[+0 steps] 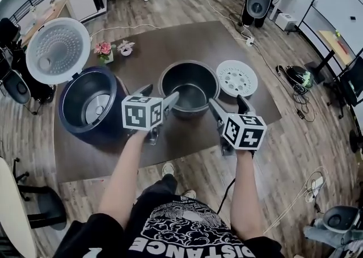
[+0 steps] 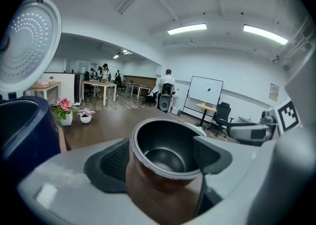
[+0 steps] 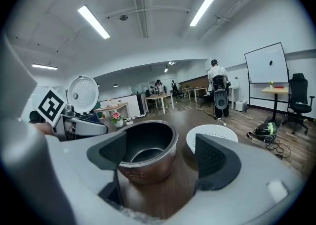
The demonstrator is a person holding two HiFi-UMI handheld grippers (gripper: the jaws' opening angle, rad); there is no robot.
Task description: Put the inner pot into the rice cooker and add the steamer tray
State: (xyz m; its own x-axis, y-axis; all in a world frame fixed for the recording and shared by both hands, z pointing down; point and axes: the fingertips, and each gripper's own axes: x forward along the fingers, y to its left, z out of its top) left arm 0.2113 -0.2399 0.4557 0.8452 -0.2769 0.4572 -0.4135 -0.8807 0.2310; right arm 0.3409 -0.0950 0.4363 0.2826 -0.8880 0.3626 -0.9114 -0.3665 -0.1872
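The dark inner pot (image 1: 189, 88) stands empty on the brown mat (image 1: 170, 41). Left of it sits the dark blue rice cooker (image 1: 86, 106), its white lid (image 1: 57, 50) swung up. A white steamer tray (image 1: 236, 77) lies flat right of the pot. My left gripper (image 1: 159, 95) is open at the pot's near-left rim; in the left gripper view the pot (image 2: 165, 152) fills the gap ahead of the left gripper (image 2: 163, 150), ungripped. My right gripper (image 1: 228, 104) is open just short of the gap between pot and tray. Its own view shows the right gripper (image 3: 163, 155), the pot (image 3: 148, 152) and the tray (image 3: 212, 137).
Two small flower pots (image 1: 104, 51) (image 1: 125, 49) stand on the mat behind the cooker. Cables (image 1: 295, 92) and a black speaker (image 1: 257, 3) lie on the wooden floor to the right. Office chairs (image 1: 14, 87) stand at the left. People stand far back (image 2: 167, 83).
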